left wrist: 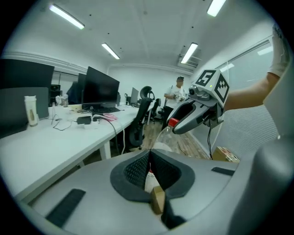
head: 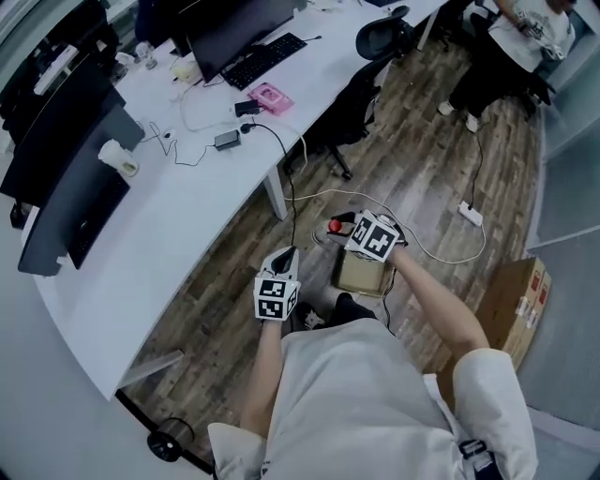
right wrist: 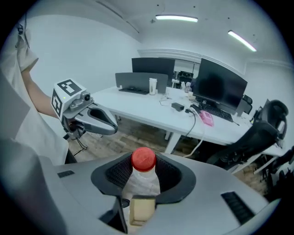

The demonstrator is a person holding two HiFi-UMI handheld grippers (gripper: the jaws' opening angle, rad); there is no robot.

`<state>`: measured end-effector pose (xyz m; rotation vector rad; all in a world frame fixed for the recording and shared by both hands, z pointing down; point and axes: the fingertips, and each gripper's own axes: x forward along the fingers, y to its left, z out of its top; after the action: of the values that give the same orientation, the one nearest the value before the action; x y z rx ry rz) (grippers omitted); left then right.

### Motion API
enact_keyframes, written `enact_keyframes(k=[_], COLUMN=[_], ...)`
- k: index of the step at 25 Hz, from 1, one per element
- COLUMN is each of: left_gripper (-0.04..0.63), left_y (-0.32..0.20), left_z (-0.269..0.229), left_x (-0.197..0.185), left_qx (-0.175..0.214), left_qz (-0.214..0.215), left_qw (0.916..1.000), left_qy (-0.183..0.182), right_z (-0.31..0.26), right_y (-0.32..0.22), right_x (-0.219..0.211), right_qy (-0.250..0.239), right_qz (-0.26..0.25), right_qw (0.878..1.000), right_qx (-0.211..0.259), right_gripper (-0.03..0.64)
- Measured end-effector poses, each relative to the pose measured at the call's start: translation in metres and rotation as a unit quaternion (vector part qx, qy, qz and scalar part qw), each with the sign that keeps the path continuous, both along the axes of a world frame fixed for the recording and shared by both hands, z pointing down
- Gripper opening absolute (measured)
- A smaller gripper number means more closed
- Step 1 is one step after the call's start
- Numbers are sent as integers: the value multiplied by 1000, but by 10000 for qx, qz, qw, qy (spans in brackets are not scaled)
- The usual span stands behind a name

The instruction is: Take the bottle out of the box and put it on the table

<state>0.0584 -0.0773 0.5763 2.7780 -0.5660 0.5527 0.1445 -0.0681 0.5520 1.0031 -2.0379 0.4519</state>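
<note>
Office seen from steeply above: wood-plank floor (head: 412, 150) on the right, long white counter (head: 197, 202) curving along the left. On the counter, dark monitors (head: 239, 23), a keyboard (head: 264, 59), a pink item (head: 270, 97) and loose cables. At the far side, a black chair (head: 361, 103) beside the counter. Farther right, a seated person (head: 511, 47).

Near the centre of the floor, a cardboard box (head: 364, 274). Well to its right, a larger box (head: 514, 300).

Right tongs (right wrist: 144, 170) pinching a clear bottle (right wrist: 142, 183) by the neck, just under its red cap (right wrist: 143, 158) — one pad on either side, bottle upright between them. Bottle up in the air over the floor, above the far-left edge of the box and right of the counter, resting on neither. Lower part of the bottle hidden under the tongs from above.

Left tongs (left wrist: 149, 155) pressed together at the tips, with nothing gripped. Held just near-left of the right pair, apart from the bottle, pointing toward the far side of the room. A marker cube on top of each tool, and bare forearms reaching in from the near edge.
</note>
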Motion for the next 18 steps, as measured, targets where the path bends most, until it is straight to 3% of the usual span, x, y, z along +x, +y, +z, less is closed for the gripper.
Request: enact_keyframes(k=[8, 18], left_gripper=[15, 15], left_y=[-58, -113], left_z=[-19, -41], left_x=[-95, -162], left_qx=[15, 242], left_qz=[-1256, -2165], left_qw=[9919, 9751], left_qy=[213, 406], right_z=[-33, -67], right_y=[-88, -181], right_x=[-81, -160], right_qy=[28, -177], right_qz=[-791, -1409], right_qw=[9961, 9883], right_qx=[379, 554], right_gripper=[181, 181])
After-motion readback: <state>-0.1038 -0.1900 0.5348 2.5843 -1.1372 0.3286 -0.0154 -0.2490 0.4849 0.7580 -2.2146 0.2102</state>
